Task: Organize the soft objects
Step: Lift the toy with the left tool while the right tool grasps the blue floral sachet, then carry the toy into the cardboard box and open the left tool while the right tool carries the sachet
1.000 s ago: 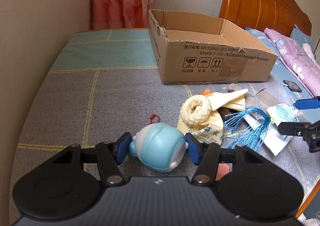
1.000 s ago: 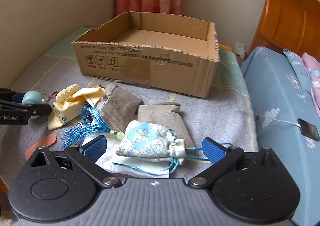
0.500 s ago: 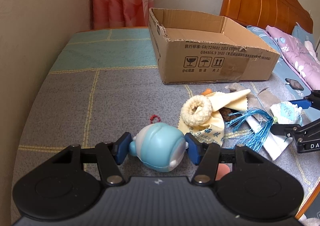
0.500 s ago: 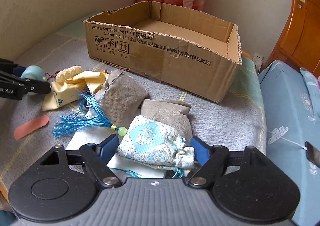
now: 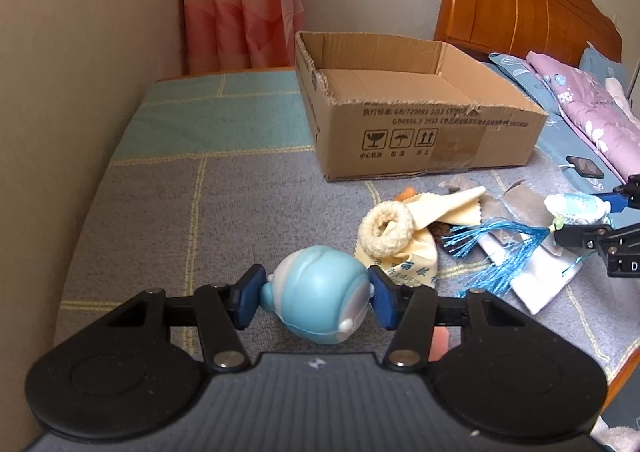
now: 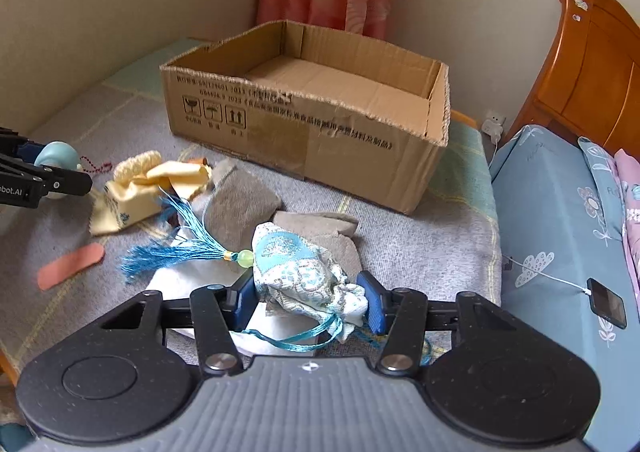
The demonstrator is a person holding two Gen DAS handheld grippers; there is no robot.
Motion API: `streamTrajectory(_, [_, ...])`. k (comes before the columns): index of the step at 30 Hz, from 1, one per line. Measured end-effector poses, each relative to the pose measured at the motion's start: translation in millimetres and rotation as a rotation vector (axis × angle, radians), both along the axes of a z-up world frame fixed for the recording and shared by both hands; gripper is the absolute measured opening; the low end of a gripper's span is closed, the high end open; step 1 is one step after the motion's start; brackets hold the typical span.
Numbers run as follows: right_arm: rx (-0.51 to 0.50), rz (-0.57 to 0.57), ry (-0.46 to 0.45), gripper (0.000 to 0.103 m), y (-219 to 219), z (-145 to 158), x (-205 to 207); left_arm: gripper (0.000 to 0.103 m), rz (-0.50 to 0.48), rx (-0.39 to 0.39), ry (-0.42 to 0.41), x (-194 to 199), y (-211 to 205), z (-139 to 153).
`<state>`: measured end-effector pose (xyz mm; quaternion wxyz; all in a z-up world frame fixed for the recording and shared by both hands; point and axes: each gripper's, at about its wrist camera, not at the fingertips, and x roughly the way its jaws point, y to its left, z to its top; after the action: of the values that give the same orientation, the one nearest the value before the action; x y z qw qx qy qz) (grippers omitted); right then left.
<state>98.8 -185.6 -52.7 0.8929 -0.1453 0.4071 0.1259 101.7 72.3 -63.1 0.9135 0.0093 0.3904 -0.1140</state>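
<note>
My left gripper (image 5: pixel 314 298) is shut on a round light-blue soft toy (image 5: pixel 318 294), held above the grey blanket. My right gripper (image 6: pixel 306 302) is shut on a blue-and-white brocade pouch (image 6: pixel 304 276) with a green bead and blue tassel (image 6: pixel 176 250), lifted off the pile. An open cardboard box (image 5: pixel 412 119) stands behind; it also shows in the right wrist view (image 6: pixel 308 123) and looks empty. A cream knitted ring (image 5: pixel 386 230) lies on a yellow cloth (image 5: pixel 416 260). Two grey socks (image 6: pixel 240 203) and a white cloth (image 6: pixel 180 280) lie below the pouch.
A pink strip (image 6: pixel 70 266) lies on the blanket at left. A wall runs along the left side. A bed with blue sheet (image 6: pixel 560 219), a phone on a cable (image 6: pixel 606 302) and a wooden headboard (image 6: pixel 592 71) are at right. A curtain (image 5: pixel 240 3) hangs behind.
Both grippers have risen with their loads. The right gripper closed on the pouch and lifted it, dragging the tassel up. The toy has left the blanket.
</note>
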Motion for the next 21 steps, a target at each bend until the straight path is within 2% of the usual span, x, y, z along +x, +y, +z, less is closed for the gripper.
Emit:
streamTrajectory(6, [0.020, -0.004, -0.025, 0.058, 0.5, 19.4, -7.6, 0.055, -0.025, 0.032, -0.016, -7.9, -6.0, 22.4])
streamTrajectory(13, [0.038, -0.038, -0.050, 0.058, -4.2, 43.7, -4.4, 0.054, -0.079, 0.018, -0.086, -6.0, -17.2, 55.8])
streamTrajectory(21, [0.078, -0.033, -0.110, 0.058, -10.9, 75.3, 2.6, 0.054, -0.186, 0.093, -0.179, 38.9, -51.3, 92.9])
